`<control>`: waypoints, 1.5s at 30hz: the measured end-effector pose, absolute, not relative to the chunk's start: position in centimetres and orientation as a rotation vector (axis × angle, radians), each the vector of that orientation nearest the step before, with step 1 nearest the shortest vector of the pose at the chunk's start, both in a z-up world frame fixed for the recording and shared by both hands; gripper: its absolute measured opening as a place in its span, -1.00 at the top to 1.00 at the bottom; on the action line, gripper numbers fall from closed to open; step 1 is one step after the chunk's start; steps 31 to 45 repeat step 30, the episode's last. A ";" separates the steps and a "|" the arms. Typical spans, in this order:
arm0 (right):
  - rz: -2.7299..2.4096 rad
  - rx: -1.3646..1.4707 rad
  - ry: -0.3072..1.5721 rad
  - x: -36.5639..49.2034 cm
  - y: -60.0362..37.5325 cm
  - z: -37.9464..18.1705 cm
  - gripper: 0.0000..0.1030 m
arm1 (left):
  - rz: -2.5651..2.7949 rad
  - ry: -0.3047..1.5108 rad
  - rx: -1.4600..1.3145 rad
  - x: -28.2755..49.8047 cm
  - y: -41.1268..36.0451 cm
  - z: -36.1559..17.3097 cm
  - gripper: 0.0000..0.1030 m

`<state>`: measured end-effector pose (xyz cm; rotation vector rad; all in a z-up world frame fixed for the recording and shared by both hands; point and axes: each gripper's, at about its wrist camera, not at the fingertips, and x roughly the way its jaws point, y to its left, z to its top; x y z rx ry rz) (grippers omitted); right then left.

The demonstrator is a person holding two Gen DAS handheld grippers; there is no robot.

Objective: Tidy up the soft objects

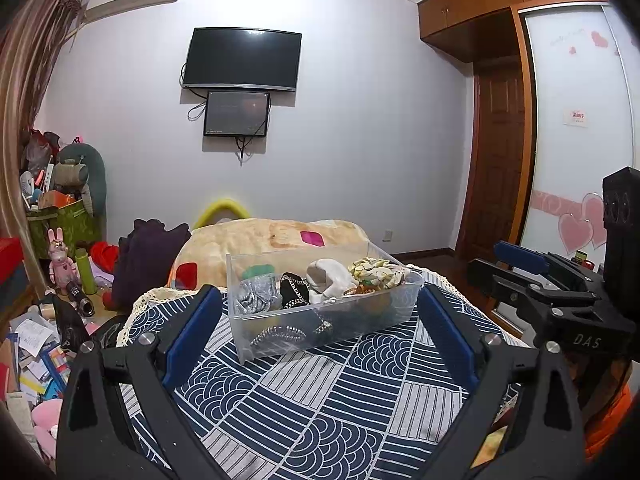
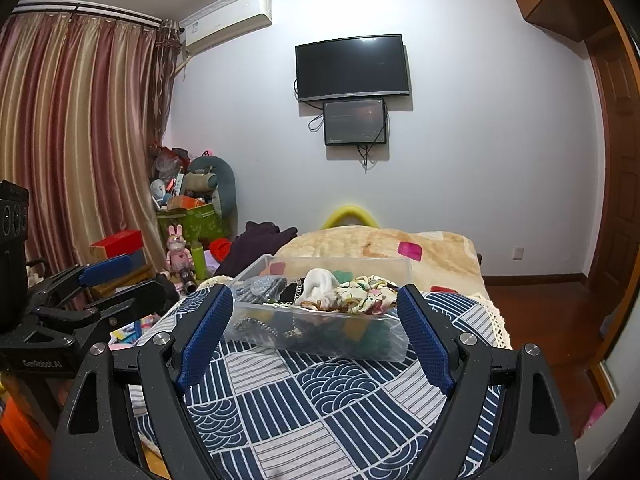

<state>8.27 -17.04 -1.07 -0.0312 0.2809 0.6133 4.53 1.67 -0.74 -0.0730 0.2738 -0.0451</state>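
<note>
The left hand-held gripper (image 1: 320, 312) is held wide open, and nothing is gripped between its blue pads (image 1: 192, 336). The right hand-held gripper (image 2: 316, 320) is held wide open too, and nothing is gripped by it. Both are held above a blue and white patterned cloth (image 1: 320, 400) that is spread over the bed (image 1: 280, 236). Each one is seen at the edge of the other's view, so they are side by side, a little apart.

Just past the fingertips, a clear plastic box (image 1: 320, 320) is set on the cloth. In both views the box is seen between the two fingers, but it is not touched by them. Soft things are piled inside the box: a white sock (image 1: 330, 276), a flowery cloth (image 1: 376, 272), a grey cloth (image 1: 256, 294) and a black piece with a chain (image 1: 294, 290). Some of them are heaped above the rim.

Behind the box, a beige blanket (image 1: 256, 240) is laid on the bed. A dark TV (image 1: 242, 60) is hung on the far wall, with a small screen (image 1: 236, 114) under it.
</note>
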 end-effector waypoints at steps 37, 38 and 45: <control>0.614 -0.029 0.279 8.2 -16.8 -1.0 -0.66 | -0.067 0.273 -0.093 4.2 1.6 -0.6 -1.00; 0.614 -0.029 0.279 8.2 -16.8 -1.0 -0.66 | -0.067 0.273 -0.093 4.2 1.6 -0.6 -1.00; 0.614 -0.029 0.279 8.2 -16.8 -1.0 -0.66 | -0.067 0.273 -0.093 4.2 1.6 -0.6 -1.00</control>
